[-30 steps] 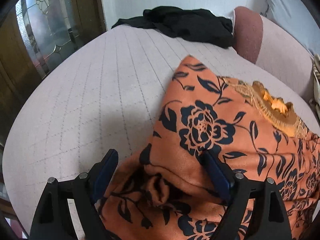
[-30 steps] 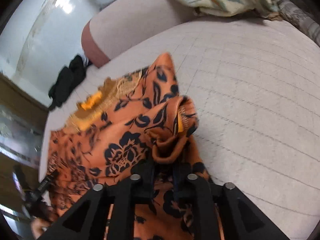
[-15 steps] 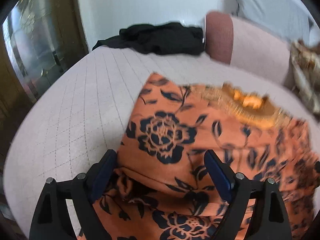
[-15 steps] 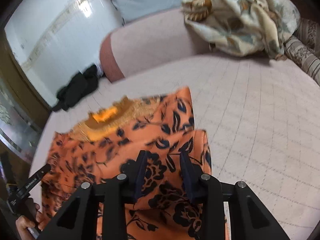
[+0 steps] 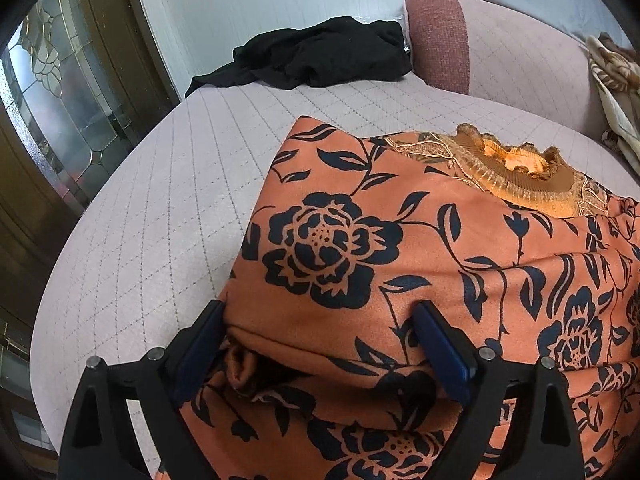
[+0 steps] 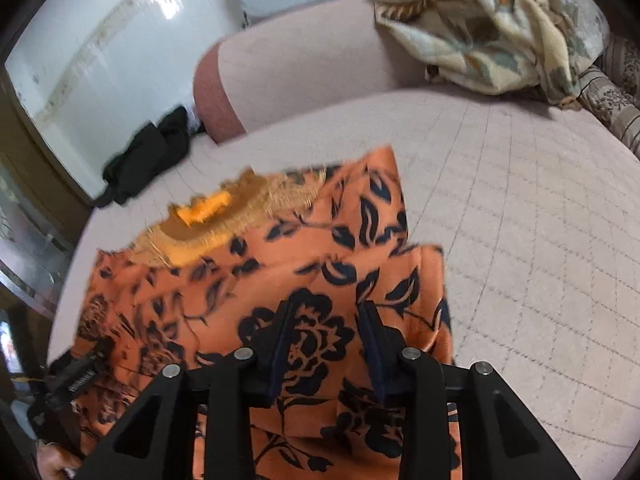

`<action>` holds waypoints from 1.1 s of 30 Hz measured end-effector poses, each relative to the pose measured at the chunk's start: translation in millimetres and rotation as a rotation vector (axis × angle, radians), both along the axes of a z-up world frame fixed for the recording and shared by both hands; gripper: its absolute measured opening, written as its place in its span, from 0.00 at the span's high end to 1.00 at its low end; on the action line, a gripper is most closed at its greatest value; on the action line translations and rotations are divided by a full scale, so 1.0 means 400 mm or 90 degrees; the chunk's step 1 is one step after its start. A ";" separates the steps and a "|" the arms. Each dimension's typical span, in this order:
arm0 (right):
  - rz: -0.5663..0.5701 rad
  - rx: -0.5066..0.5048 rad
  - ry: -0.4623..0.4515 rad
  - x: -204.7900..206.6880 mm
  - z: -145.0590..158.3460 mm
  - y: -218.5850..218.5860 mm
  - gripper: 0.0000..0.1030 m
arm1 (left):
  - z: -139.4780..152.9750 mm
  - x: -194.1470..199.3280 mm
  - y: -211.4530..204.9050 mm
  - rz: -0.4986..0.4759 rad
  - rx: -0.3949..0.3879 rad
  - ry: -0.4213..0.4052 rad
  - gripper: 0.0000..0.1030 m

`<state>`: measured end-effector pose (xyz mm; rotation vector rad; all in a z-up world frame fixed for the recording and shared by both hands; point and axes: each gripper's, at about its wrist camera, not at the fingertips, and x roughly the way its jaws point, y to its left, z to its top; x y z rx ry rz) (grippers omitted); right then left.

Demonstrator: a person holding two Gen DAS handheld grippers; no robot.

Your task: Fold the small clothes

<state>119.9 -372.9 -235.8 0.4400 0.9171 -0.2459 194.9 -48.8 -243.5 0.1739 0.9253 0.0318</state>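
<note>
Your left gripper (image 5: 320,344) jaws are opening, folded top (image 5: 400,264) between them; right gripper (image 6: 326,340) jaws part-open, probably loose, straddling its right bed-side edge.

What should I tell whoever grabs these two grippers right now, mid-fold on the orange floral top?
Left gripper: jaws wide and opening, astride the folded edge of the orange floral top, not pinching it.
Right gripper: jaws part open over the top's other side, fabric between them, no grip visible.
The top lies on the quilted bed cover, both sides folded in, collar at the far end.
Left: fold it crosswise. The black garment lies unfolded.
</note>
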 end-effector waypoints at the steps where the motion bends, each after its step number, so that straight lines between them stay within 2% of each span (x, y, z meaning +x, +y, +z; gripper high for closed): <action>1: -0.005 -0.003 0.029 0.011 -0.024 -0.001 0.64 | 0.000 -0.004 0.000 0.000 0.001 -0.001 0.09; 3: -0.006 -0.002 0.043 0.023 -0.046 -0.004 0.64 | -0.001 -0.005 -0.002 0.000 0.005 -0.002 0.08; 9: -0.002 -0.019 0.037 0.024 -0.030 0.006 0.64 | -0.006 0.000 0.007 0.008 -0.010 0.003 0.05; 15: 0.040 -0.024 -0.034 0.006 0.026 0.047 0.64 | -0.011 0.002 0.011 0.017 -0.014 0.003 0.02; 17: 0.058 -0.027 -0.025 0.012 0.021 0.064 0.64 | -0.012 0.004 0.014 0.021 -0.019 0.003 0.01; 20: 0.066 -0.036 0.052 0.036 -0.035 0.085 0.63 | -0.016 0.005 0.017 0.025 -0.025 0.007 0.00; 24: 0.070 -0.078 0.051 0.038 -0.036 0.109 0.63 | -0.015 0.006 0.020 0.024 -0.025 0.005 0.00; 33: 0.069 -0.064 0.045 0.037 -0.031 0.108 0.63 | -0.022 0.006 0.018 0.025 -0.025 0.004 0.00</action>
